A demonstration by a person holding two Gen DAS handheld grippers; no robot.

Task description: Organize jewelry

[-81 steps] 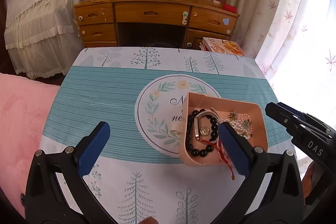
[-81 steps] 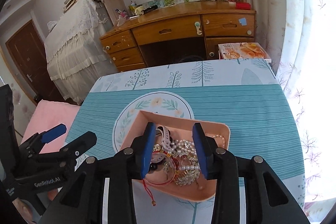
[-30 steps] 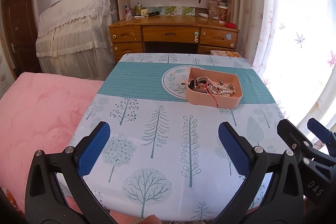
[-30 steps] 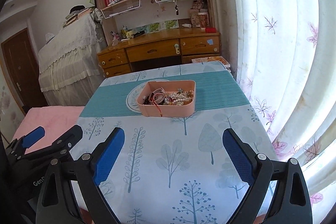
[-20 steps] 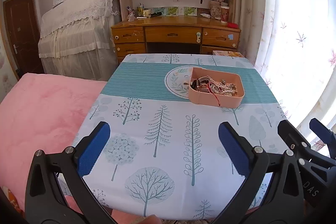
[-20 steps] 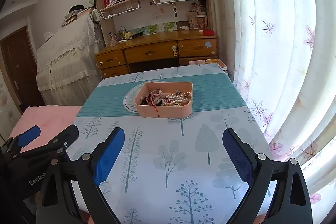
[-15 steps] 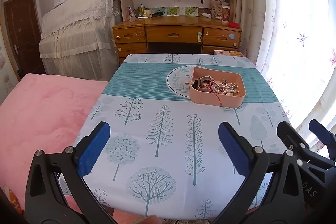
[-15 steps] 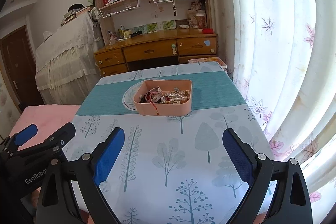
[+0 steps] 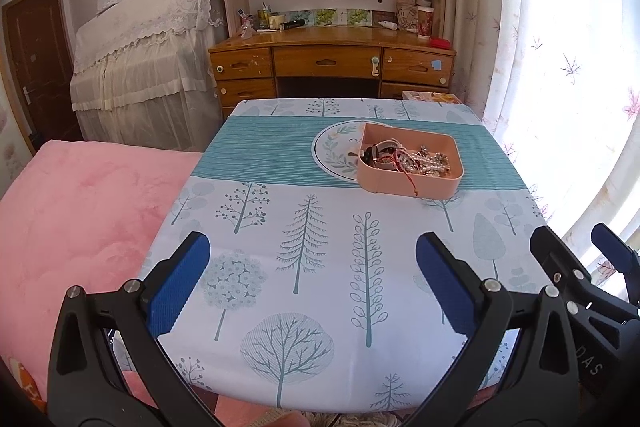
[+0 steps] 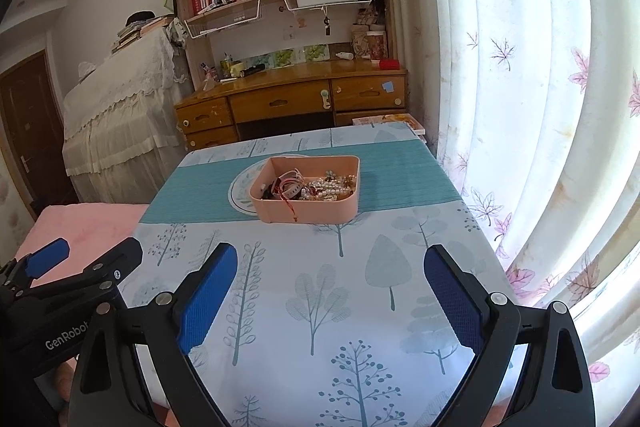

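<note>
A pink tray (image 9: 408, 185) (image 10: 308, 209) holds a heap of jewelry (image 9: 404, 157) (image 10: 312, 187): pearl strands, a dark bead bracelet, a band, and a red cord (image 9: 410, 183) hanging over the front wall. It stands on the far part of the table (image 9: 304, 259) on the teal stripe. My left gripper (image 9: 312, 275) is open and empty, well back near the table's front edge. My right gripper (image 10: 332, 279) is open and empty, also near the front edge. Each gripper shows at the side of the other's view.
A tree-print cloth with a round emblem (image 9: 334, 151) covers the table. A pink blanket (image 9: 80, 227) lies to the left. A wooden desk (image 9: 332, 67) with shelves stands behind. A curtain (image 10: 520, 107) hangs close on the right.
Both grippers pulled back from the tray to the table's front edge. The right gripper, narrow over the jewelry before, now stands wide open and empty. Little motion in the last half second.
</note>
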